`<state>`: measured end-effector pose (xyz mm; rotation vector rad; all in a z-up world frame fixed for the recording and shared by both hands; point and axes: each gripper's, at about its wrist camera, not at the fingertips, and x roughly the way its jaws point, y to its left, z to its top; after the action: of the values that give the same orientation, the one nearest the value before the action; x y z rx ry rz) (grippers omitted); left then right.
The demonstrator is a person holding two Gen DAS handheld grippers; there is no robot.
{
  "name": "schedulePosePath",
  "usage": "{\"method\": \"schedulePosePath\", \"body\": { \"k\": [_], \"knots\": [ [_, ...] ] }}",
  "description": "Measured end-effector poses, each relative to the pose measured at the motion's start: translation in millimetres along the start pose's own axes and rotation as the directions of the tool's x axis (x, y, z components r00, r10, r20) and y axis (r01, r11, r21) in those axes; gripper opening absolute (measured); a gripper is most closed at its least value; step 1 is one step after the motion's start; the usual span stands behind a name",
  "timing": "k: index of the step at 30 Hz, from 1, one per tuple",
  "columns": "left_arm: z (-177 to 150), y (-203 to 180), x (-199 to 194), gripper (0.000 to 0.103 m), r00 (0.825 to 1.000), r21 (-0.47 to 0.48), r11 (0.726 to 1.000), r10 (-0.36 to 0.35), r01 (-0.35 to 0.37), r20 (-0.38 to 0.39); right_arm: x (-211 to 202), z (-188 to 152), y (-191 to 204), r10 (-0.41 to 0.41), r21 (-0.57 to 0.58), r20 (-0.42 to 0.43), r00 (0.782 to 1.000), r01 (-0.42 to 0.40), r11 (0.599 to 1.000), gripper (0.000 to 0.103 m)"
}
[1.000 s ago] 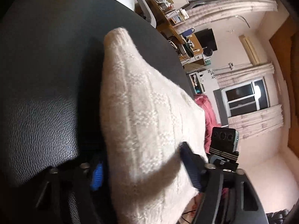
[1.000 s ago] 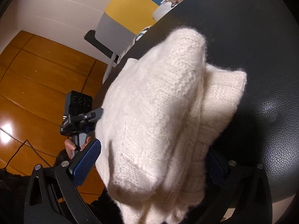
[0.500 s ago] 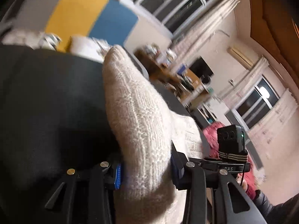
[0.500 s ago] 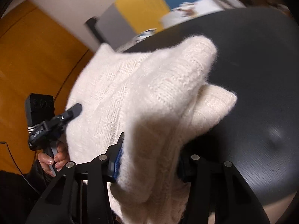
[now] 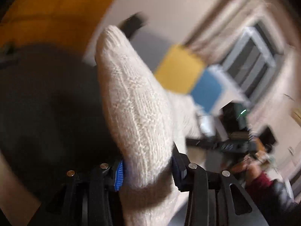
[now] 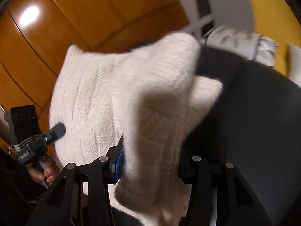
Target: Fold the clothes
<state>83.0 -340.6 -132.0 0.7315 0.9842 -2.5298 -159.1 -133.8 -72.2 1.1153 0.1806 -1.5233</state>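
Observation:
A cream knitted sweater point(image 5: 135, 103) is folded into a thick bundle and lifted over the black table point(image 5: 47, 103). My left gripper point(image 5: 147, 169) clamps one end of it between its blue pads, and its jaws are opening slightly. In the right wrist view the same sweater point(image 6: 105, 94) spreads wide, and my right gripper point(image 6: 150, 165) is shut on its near fold. The left gripper point(image 6: 54, 131) shows at the sweater's far left edge, held by a hand point(image 6: 45, 169). The right gripper point(image 5: 233, 145) appears blurred beyond the sweater in the left wrist view.
The black table point(image 6: 254, 113) fills the right of the right wrist view, with a white patterned cloth point(image 6: 240, 43) at its far edge. Orange wooden panels point(image 6: 75, 28) stand behind. A yellow and blue panel point(image 5: 188, 75) and a window point(image 5: 250, 62) are blurred.
Both grippers have closed on the sweater, lifted it off the table and swung it sideways; the background has swept across both views. The sweater now hangs bunched between them.

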Motion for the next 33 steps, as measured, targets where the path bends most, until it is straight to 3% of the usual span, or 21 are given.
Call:
{"method": "schedulePosePath", "body": {
  "k": [2,4,5,9,12,14,17,18,21,22,24,26,28,30,33],
  "knots": [
    [-5,34,22,0.045,0.994,-0.129,0.987,0.084,-0.094,-0.075,45,20,-12,-0.027,0.021,-0.078,0.997,0.029,0.999,0.049],
    [-8,54,25,0.047,0.996,-0.254,0.966,0.019,-0.041,-0.088,71,28,-29,-0.015,0.082,-0.092,0.996,0.022,0.996,0.072],
    [-7,56,23,0.049,0.996,-0.267,0.963,-0.004,-0.021,-0.092,76,30,-36,0.009,0.116,-0.077,0.997,0.000,0.993,0.075],
    [2,43,8,0.050,0.993,-0.152,0.986,0.055,-0.070,-0.105,53,32,-31,-0.025,0.080,-0.021,0.999,0.026,0.996,0.076],
    [8,54,-14,0.047,0.991,-0.066,0.990,0.124,-0.126,-0.045,13,29,-16,-0.088,0.035,0.082,0.993,0.086,0.996,0.076],
    [14,47,-31,0.047,0.988,-0.022,0.988,0.151,-0.150,0.042,-3,28,4,-0.051,-0.033,0.120,0.991,0.055,0.998,0.076],
    [30,37,-34,0.047,0.987,0.042,0.992,0.111,-0.117,0.118,3,35,51,0.039,-0.200,0.079,0.996,-0.022,0.979,0.076],
    [36,34,-28,0.047,0.988,0.067,0.991,0.106,-0.114,0.112,13,30,63,0.051,-0.235,0.057,0.997,-0.036,0.971,0.076],
    [44,39,30,0.049,0.983,0.081,0.981,0.178,-0.174,-0.042,47,27,65,-0.002,-0.307,-0.018,1.000,-0.004,0.952,0.076],
    [40,50,49,0.051,0.974,0.051,0.979,0.201,-0.196,-0.107,59,23,53,-0.021,-0.277,-0.030,0.999,0.012,0.961,0.076],
    [42,52,47,0.052,0.982,0.015,0.986,0.169,-0.168,-0.084,83,16,28,-0.050,-0.215,-0.049,0.998,0.039,0.976,0.075],
    [46,50,43,0.052,0.982,0.006,0.986,0.165,-0.165,-0.086,73,12,7,0.034,-0.137,0.058,0.998,-0.026,0.990,0.065],
    [53,43,39,0.051,0.980,0.005,0.984,0.178,-0.178,-0.087,71,10,0,0.051,-0.114,0.081,0.995,-0.041,0.993,0.061],
    [68,24,32,0.048,0.985,0.057,0.984,0.170,-0.167,-0.040,70,8,0,0.057,-0.123,0.087,0.995,-0.046,0.991,0.061],
    [91,-11,38,0.050,0.996,0.179,0.980,0.089,-0.088,-0.002,66,2,0,0.059,-0.129,0.093,0.994,-0.047,0.991,0.062]
  ]
}}
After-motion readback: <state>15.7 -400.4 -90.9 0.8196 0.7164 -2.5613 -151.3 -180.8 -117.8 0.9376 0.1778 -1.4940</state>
